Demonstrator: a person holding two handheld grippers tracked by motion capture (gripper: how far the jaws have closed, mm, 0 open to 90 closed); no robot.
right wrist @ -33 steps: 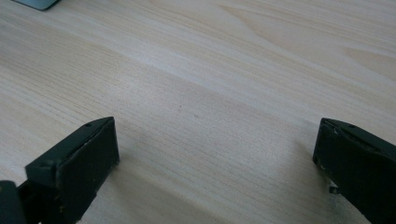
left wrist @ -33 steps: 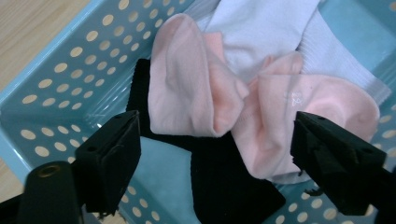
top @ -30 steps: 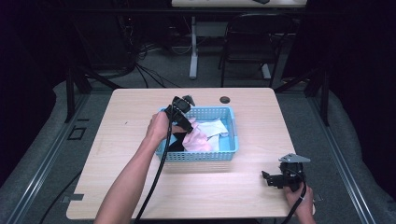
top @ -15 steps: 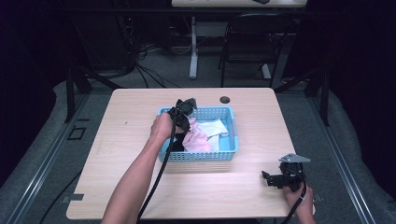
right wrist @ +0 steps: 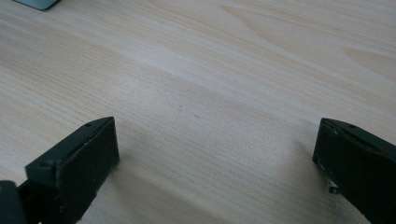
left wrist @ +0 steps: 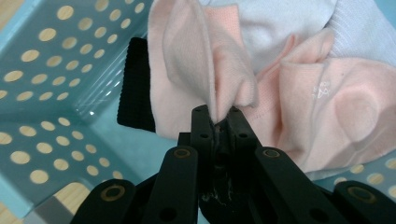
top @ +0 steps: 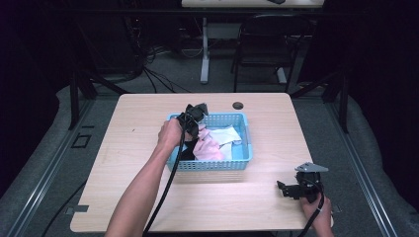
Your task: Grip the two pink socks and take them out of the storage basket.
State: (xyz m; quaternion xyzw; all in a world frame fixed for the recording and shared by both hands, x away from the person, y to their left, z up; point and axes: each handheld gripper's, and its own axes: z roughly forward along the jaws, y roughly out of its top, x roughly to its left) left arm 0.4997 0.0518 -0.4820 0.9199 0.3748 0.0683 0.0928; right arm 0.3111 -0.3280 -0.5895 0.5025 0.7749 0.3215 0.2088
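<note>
The left tool (left wrist: 218, 122) has just clamped the pink cloth (left wrist: 299, 93), whose small white mark is unreadable.

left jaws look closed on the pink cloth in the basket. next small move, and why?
Probably a short lift straight up. The left gripper has just closed on a fold of the pink cloth, which lies inside the blue basket on other cloths.
</note>
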